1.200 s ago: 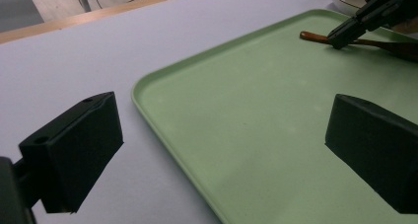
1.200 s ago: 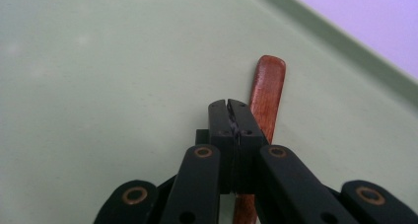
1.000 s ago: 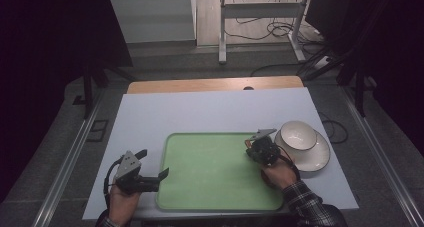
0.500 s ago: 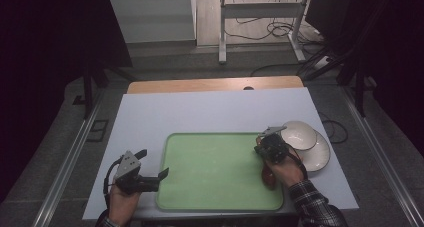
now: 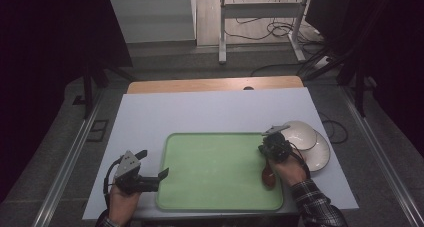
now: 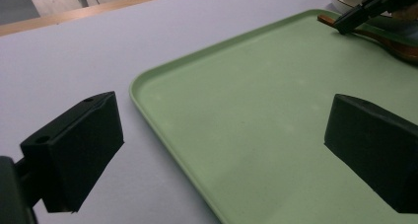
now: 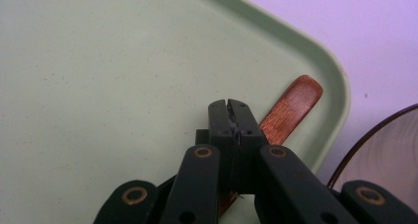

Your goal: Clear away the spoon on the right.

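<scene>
Since a second ago, right gripper [image 5: 274, 146] drew slightly toward frame bottom, jaws closed on the wooden spoon [image 7: 292, 107] by the green tray's [image 5: 215, 172] right rim. Left gripper [image 5: 150, 166] gapes empty, lower left; tray centre lies bare.

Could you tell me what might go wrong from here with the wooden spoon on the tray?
The right hand-held gripper looks shut above the spoon, not clearly around it, so a lift might leave it behind. The spoon handle lies against the tray rim and could catch there. The bowl stands close by the gripper and could get bumped.
</scene>
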Motion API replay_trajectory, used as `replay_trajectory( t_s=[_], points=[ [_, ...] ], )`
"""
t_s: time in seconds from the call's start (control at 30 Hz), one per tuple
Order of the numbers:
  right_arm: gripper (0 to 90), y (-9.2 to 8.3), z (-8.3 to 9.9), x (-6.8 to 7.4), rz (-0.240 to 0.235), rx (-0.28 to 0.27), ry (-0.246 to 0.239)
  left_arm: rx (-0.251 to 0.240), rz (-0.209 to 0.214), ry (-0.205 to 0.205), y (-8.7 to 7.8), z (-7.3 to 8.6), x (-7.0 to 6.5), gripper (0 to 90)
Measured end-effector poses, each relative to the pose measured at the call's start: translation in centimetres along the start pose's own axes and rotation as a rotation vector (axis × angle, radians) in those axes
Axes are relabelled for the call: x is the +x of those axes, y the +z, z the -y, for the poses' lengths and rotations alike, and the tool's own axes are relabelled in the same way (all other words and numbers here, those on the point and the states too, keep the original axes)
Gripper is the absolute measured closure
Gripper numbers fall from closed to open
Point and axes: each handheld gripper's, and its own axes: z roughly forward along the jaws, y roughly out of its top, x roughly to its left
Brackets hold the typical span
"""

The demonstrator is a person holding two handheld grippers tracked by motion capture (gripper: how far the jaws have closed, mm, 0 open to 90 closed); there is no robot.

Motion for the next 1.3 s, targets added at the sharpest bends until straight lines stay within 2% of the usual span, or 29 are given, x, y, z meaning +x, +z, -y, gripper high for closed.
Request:
replay_trajectory(
  t_s=[0.23, 0.4, 0.83, 1.3],
  points=[
    [88.9, -0.1, -0.1, 0.2, -0.018, -0.015, -0.009, 0.001, 0.021, -0.018, -0.1, -0.1, 0.1, 1.4],
    [86.1, -0.3, -0.2, 0.3, -0.031, -0.029, -0.015, 0.002, 0.024, -0.012, 0.0, 0.0, 0.0, 1.4],
    [76.3, -0.9, -0.5, 1.0, -0.044, -0.051, -0.049, -0.004, 0.017, 0.0, -0.1, -0.1, -0.1, 1.6],
    [65.4, -1.7, -0.6, 1.4, -0.044, -0.08, -0.062, -0.007, 0.015, 0.005, -0.1, -0.1, -0.2, 1.7]
  ],
)
